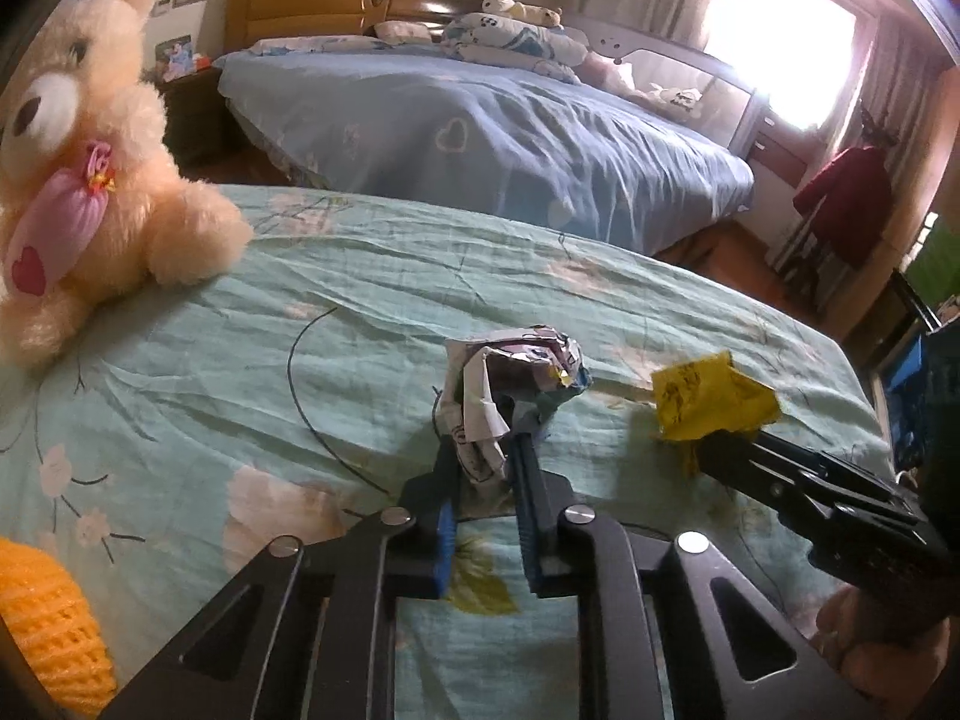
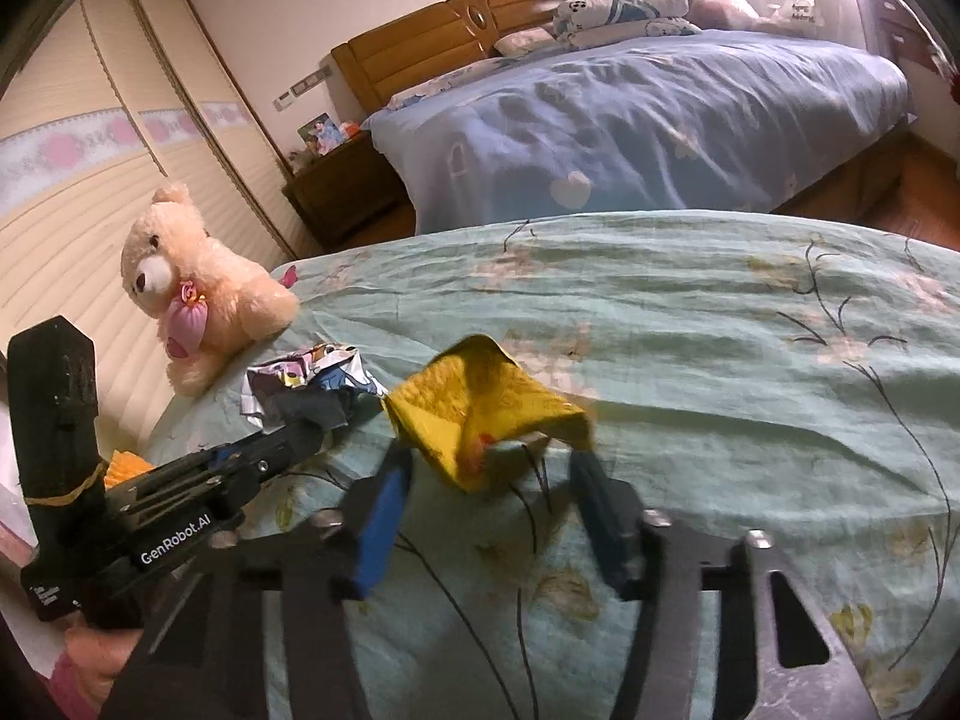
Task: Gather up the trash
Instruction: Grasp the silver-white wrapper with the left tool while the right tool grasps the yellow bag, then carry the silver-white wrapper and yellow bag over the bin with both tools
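Looking along the left tongs (image 1: 487,450), their blue pads are pinched on a crumpled printed wrapper (image 1: 510,378), whose long axis runs up and away from the tips, above the green floral bed sheet (image 1: 360,300). To its right the crumpled yellow paper (image 1: 708,399) sits at the tip of the right tongs (image 1: 714,450). A cream teddy bear (image 1: 90,180) sits at the far left.

From the right wrist, the right tongs (image 2: 489,462) stand wide, fingers either side of the yellow paper (image 2: 480,414), which lies broadside across them; whether they touch is unclear. The wrapper (image 2: 306,384) is left of it.
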`<state>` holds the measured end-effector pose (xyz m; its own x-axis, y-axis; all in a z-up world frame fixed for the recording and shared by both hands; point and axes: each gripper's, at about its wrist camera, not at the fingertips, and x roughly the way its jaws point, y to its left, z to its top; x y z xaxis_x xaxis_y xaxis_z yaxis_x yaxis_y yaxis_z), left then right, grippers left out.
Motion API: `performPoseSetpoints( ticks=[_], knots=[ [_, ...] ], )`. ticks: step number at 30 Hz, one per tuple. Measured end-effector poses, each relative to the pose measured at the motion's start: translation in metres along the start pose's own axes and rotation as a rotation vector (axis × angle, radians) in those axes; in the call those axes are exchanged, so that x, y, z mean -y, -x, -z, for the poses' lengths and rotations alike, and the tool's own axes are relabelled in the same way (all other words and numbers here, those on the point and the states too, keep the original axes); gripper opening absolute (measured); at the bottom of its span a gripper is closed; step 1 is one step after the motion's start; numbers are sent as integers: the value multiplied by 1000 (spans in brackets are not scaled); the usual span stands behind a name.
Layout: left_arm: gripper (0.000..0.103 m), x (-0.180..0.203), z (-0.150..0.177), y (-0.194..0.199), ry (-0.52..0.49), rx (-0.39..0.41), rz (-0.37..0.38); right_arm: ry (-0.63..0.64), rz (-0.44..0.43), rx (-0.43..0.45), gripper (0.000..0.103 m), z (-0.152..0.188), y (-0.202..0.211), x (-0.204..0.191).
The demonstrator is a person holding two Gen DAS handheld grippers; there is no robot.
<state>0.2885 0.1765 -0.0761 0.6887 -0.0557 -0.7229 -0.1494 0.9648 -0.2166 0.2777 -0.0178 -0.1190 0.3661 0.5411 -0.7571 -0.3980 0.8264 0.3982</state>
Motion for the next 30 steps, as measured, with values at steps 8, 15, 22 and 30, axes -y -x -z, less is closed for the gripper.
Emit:
performPoseSetpoints(
  ticks=[8, 15, 22, 30],
  knots=[
    [11, 13, 8, 15, -28, 21, -2, 0, -11, 0, 8, 8, 10, 1],
    [11, 30, 28, 36, -41, 27, 30, -22, -10, 1, 0, 22, 30, 9],
    [11, 24, 40, 52, -6, 33, 21, -32, -17, 23, 44, 18, 41, 9],
    [11, 7, 45, 57, 40, 18, 18, 23, 12, 39, 68, -10, 13, -3]
  ],
)
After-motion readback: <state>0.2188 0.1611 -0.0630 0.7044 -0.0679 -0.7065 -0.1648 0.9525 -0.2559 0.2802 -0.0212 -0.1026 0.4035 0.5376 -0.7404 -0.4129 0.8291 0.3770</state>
